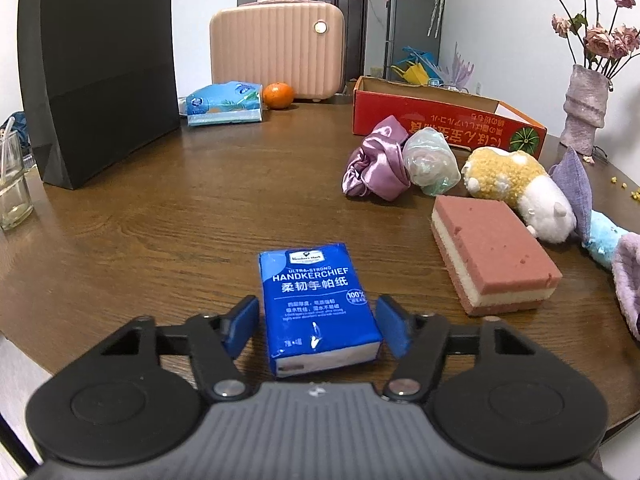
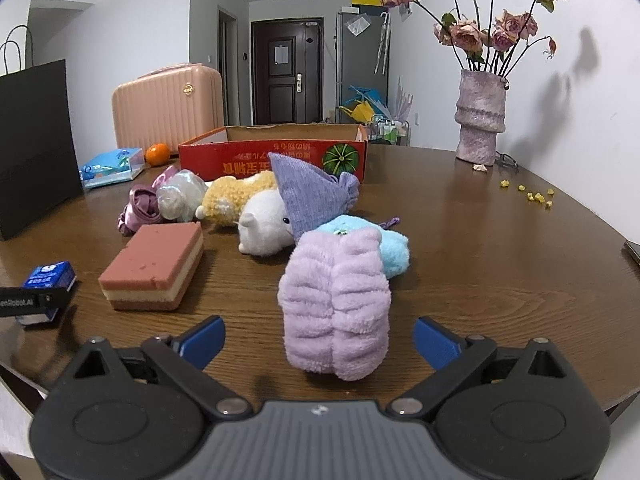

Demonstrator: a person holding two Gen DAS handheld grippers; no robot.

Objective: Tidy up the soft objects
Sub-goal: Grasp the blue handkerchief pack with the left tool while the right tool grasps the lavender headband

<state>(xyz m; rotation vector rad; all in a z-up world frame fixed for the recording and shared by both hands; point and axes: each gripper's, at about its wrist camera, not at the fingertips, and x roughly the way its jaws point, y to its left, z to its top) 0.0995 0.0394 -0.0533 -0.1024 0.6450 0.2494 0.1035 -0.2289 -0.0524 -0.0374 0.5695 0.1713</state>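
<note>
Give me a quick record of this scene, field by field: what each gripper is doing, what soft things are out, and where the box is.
left gripper: jaws either side of the blue handkerchief pack, pads close to it, contact not clear
right gripper: open, straddling the purple fluffy headband, not touching
sponge: flat on the table, between the two grippers' targets
other soft items: satin scrunchie, plush toy, lavender pouch, all loose
red cardboard box: open, behind the pile, nothing seen inside
</note>
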